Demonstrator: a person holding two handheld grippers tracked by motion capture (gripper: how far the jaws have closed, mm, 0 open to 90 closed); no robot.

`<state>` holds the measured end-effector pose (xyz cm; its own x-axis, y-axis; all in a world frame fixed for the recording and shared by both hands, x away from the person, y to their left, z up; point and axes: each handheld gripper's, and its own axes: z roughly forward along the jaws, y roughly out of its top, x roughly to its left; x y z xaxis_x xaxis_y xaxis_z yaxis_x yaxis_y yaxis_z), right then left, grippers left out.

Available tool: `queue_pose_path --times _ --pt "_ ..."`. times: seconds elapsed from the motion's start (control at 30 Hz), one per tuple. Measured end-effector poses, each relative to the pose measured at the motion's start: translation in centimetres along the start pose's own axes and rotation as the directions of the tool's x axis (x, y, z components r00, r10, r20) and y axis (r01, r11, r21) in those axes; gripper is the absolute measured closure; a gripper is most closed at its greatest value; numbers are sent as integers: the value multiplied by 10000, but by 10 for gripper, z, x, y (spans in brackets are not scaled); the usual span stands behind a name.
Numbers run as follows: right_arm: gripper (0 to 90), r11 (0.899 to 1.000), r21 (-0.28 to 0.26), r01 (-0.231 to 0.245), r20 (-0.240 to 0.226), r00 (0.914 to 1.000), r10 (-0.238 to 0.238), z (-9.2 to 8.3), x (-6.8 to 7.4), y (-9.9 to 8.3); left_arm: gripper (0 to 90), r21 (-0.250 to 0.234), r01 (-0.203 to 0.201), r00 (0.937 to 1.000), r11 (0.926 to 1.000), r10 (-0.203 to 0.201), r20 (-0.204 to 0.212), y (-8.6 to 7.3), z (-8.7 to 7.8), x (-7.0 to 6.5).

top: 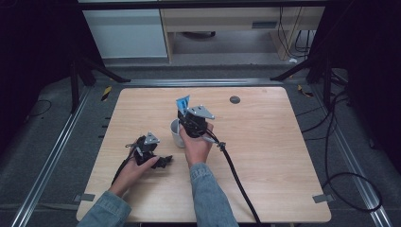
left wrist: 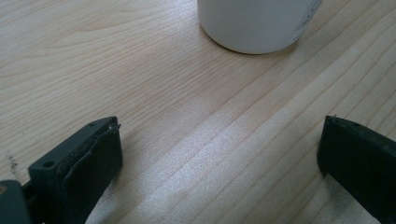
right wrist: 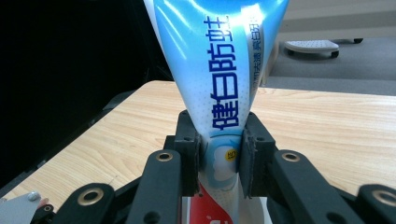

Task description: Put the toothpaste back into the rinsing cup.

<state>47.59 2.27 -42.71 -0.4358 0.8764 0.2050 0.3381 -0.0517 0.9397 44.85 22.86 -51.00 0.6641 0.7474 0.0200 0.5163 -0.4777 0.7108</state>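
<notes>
Near the middle of the pale wooden worktop (top: 265,156), the right gripper (top: 185,111) is held up in the person's right hand (top: 196,146), tilted so that its fingers point up and away over the white cup (top: 176,133); the forearm in a denim sleeve (top: 208,194) comes in from the bottom edge, and a thick black cable (top: 236,177) trails back from the gripper across the wood. Its fingers are clamped on a toothpaste tube (right wrist: 219,70), which stands above the cup. The right gripper view brings out the tube's surface: glossy, soft plastic in light blue and white with dark blue characters, narrow where the black ribbed fingers (right wrist: 189,154) pinch it and widening to a flat end above, with a red band at its lower part. From the high view the tube is just a small blue tip beyond the gripper. To the left, the left gripper (top: 163,161) lies low on the worktop under the left hand (top: 137,168), pointing toward the cup. The left gripper view shows its fingers (left wrist: 93,163) wide apart with bare wood grain between them, and the cup's smooth, rounded white base just ahead, with faint print on its side.
</notes>
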Motion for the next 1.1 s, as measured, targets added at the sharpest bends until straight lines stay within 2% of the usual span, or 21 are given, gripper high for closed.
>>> queue_pose_path --times 1.1 --pt "713 9996 236 -121 -148 9998 124 1 -5 -2 0 22 1 10000 10000 -1 22 0 0 0"
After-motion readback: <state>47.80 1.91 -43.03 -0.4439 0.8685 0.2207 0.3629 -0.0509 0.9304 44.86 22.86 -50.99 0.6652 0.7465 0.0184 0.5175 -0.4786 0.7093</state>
